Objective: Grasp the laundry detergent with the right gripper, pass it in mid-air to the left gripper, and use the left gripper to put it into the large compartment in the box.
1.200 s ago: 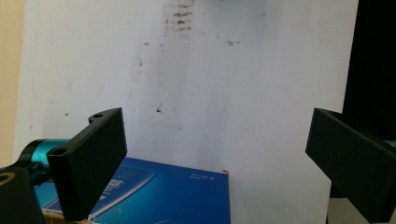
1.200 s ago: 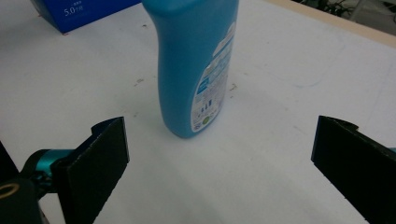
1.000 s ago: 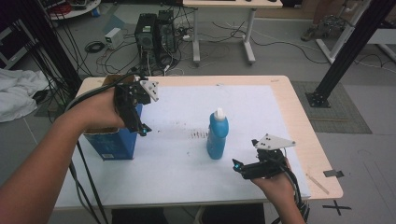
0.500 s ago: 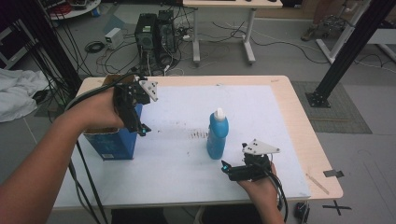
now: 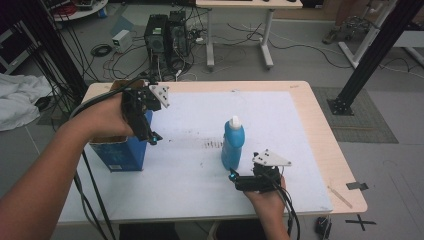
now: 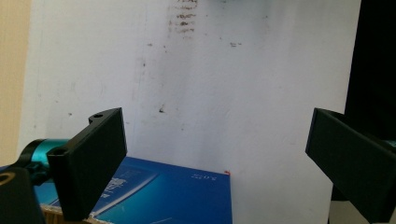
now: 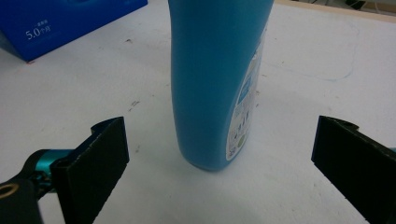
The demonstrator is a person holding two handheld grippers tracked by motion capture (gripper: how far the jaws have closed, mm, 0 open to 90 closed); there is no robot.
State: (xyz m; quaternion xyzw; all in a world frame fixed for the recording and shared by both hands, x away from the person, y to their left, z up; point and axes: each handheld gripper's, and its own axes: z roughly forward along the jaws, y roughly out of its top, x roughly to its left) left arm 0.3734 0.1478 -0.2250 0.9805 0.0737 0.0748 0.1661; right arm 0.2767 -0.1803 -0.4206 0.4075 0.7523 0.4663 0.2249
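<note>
At the far left of the high view a heap of white cloth [image 5: 17,102] lies on the floor beside the surface [image 5: 310,107], whose top is covered by a scuffed white sheet [image 5: 280,120]. Near the left edge of the surface stands an open blue box [image 5: 122,152], upright. The left gripper [image 5: 152,139] hangs above the box's right side, pointing down, held by the person's left hand [image 5: 102,117]. In the left gripper view its jaws stand wide apart, released, with nothing between them but the white sheet [image 6: 233,93] and a corner of the blue box [image 6: 187,196] below.

Toward the middle, a patch of dark smudges [image 5: 212,145] marks the sheet just left of the blue bottle [image 5: 233,145]. The bottle stands upright on the sheet, white cap on top, well apart from the box.

Just in front of the bottle, on the person's side, the right gripper [image 5: 234,176] lies low over the surface, aimed leftward, with the right hand [image 5: 265,197] behind it. In the right gripper view the jaws are spread wide and hold nothing; the blue bottle [image 7: 217,84] stands between and beyond them, untouched, its label facing right, and the blue box [image 7: 60,21] sits farther off at upper left.

Past the far edge of the surface, a computer tower [image 5: 165,35] and tangled cables rest on the floor.
</note>
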